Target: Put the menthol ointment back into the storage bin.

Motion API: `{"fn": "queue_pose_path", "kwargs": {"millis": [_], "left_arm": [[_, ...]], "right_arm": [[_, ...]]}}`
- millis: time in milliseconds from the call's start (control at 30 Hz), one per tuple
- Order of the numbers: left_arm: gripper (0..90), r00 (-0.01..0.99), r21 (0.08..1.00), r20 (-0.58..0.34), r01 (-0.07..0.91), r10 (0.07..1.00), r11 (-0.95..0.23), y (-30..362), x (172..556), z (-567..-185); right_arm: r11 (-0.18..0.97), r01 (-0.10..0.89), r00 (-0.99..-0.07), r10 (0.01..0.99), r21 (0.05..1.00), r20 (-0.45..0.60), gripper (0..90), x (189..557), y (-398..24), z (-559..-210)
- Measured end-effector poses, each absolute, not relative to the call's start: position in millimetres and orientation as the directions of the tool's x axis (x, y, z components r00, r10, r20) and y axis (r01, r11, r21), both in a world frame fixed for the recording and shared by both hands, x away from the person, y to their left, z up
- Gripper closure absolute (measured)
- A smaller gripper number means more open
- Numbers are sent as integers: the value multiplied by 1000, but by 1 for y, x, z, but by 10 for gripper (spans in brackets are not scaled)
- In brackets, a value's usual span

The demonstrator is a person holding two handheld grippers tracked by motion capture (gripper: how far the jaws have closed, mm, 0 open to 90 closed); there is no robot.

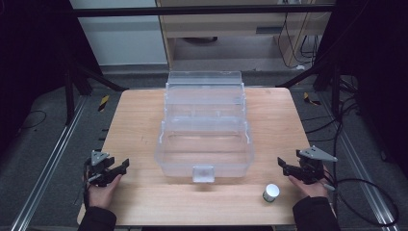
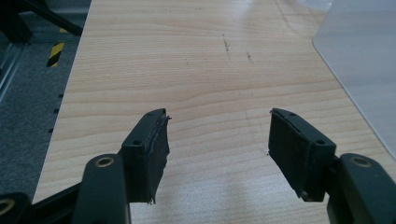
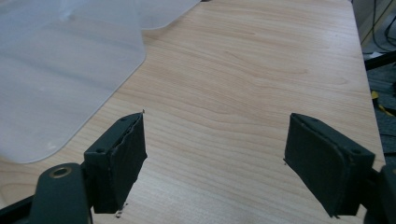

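Note:
A clear plastic storage box (image 1: 204, 130) with tiered open trays stands in the middle of the wooden table (image 1: 139, 192). A small white-capped jar (image 1: 271, 192) sits near the front edge, right of the box's latch (image 1: 203, 173). My left gripper (image 1: 121, 169) rests at the table's front left, open, with bare wood between its pads (image 2: 154, 149). My right gripper (image 1: 284, 166) rests at the front right, open and holding nothing, its pads (image 3: 123, 158) over bare wood. The box's frosted wall (image 3: 60, 70) lies left of it, and the box corner (image 2: 364, 60) lies right of the left gripper.
Metal rails (image 1: 53, 159) run along both sides of the table on a grey floor. Cables (image 1: 370, 192) trail at the right. Black stand legs (image 1: 91, 77) flank the table's far corners. Bare wood lies between each gripper and the box.

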State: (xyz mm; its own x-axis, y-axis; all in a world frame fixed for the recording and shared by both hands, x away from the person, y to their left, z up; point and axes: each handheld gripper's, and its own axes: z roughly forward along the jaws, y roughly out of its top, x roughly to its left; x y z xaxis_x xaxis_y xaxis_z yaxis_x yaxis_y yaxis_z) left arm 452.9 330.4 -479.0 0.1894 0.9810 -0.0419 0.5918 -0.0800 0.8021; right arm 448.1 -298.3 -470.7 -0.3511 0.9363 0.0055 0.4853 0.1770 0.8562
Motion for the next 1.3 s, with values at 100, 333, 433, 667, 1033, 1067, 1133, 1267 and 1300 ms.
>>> {"fn": "queue_pose_path", "kwargs": {"millis": [100, 333, 433, 667, 1033, 1067, 1133, 1267, 1300], "left_arm": [[374, 198, 796, -36, 598, 980, -91, 329, 452, -480], [371, 208, 794, -31, 599, 978, -102, 330, 452, -480], [371, 214, 788, -26, 605, 977, -112, 327, 452, -480], [371, 216, 783, -17, 611, 976, -122, 326, 453, -482], [374, 225, 777, -9, 615, 974, -135, 325, 453, -482], [374, 225, 777, -9, 615, 974, -135, 325, 453, -482], [374, 225, 777, -7, 615, 974, -136, 325, 453, -482], [374, 227, 778, -8, 614, 974, -137, 325, 452, -482], [374, 227, 778, -8, 614, 974, -137, 325, 452, -482]], "right_arm": [[181, 494, -375, 927, 850, 21, 237, 446, -298, -468], [247, 493, -432, 902, 834, -11, 329, 442, -291, -455], [234, 492, -427, 904, 838, -2, 325, 442, -289, -444], [260, 512, -463, 886, 819, 9, 319, 441, -284, -424], [346, 516, -537, 844, 784, -19, 339, 436, -268, -391], [356, 517, -547, 837, 779, -19, 340, 435, -267, -389], [389, 524, -571, 820, 758, -26, 341, 434, -263, -385], [468, 510, -615, 785, 722, -74, 332, 430, -255, -379], [468, 510, -615, 785, 722, -74, 332, 430, -255, -379]]}}
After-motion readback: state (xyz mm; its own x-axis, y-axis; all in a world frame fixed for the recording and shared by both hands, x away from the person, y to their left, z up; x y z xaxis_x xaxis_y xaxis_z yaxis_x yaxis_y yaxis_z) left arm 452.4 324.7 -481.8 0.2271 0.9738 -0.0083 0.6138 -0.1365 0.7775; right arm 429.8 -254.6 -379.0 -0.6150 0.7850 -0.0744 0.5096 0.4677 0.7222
